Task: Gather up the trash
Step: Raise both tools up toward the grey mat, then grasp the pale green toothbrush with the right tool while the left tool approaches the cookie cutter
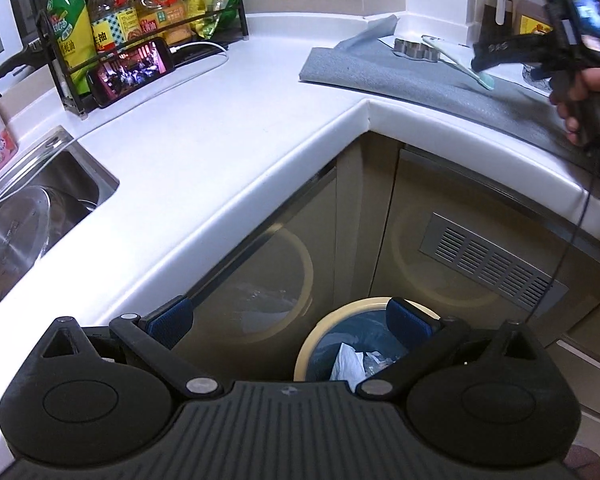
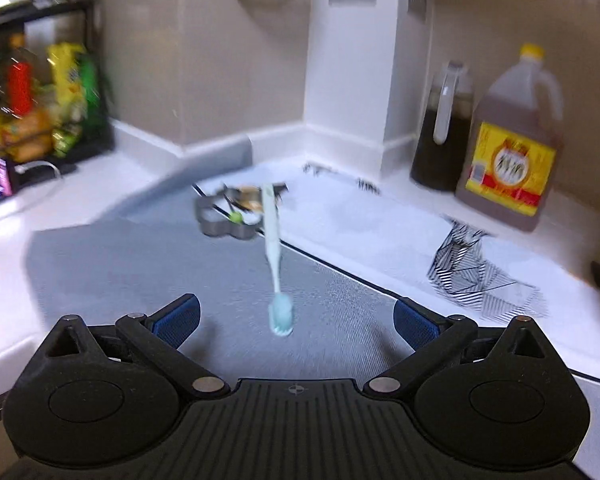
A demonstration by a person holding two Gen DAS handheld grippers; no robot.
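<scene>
In the left wrist view my left gripper (image 1: 290, 320) is open and empty, hanging over the floor in front of the cabinet. Just below its right finger stands a round bin (image 1: 328, 320) with a beige rim and a blue bag, holding crumpled white trash (image 1: 348, 364). A hand holds my right gripper (image 1: 482, 58) over the grey mat (image 1: 380, 72). In the right wrist view my right gripper (image 2: 296, 318) is open above the mat (image 2: 140, 272). A pale blue toothbrush (image 2: 274, 256) lies there, its head between my fingers but untouched. A black-and-white patterned wrapper (image 2: 460, 268) lies to the right.
A metal flower-shaped cutter (image 2: 224, 220) with scraps sits at the toothbrush's far end. An oil jug (image 2: 508, 160) and a dark sauce bottle (image 2: 440, 144) stand at the back right. A bottle rack (image 1: 112, 20), a phone (image 1: 132, 70) and a sink (image 1: 80, 168) lie to the left.
</scene>
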